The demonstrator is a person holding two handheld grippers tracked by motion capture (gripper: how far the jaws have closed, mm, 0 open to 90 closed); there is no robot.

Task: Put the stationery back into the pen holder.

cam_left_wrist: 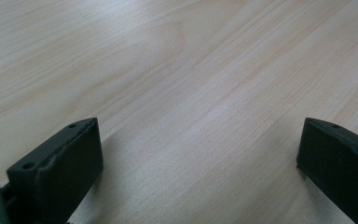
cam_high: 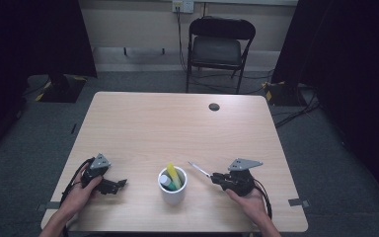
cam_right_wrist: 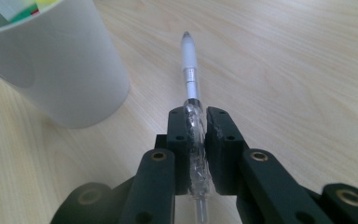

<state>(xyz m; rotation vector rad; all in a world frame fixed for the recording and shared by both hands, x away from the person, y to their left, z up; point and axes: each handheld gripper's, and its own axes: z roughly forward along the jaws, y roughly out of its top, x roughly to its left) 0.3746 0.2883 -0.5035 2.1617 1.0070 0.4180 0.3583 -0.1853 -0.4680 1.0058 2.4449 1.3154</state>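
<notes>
Right gripper pinches a clear pen just beside the white cup, tip angled over the tabletop; left gripper spread wide, holding nothing.

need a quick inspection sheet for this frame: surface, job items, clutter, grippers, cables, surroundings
Surface: light wood table, dark round grommet near far edge.
Job's things: clear pen; white cup holding a yellow marker and a green-capped one.
Clutter: nothing seen.
Grippers: right gripper shut on the pen beside the cup; left gripper open, nothing between the jaws.
Cables: black leads trail from both grippers; more on the floor.
Surroundings: folding chair, dark curtains, grey carpet.
</notes>
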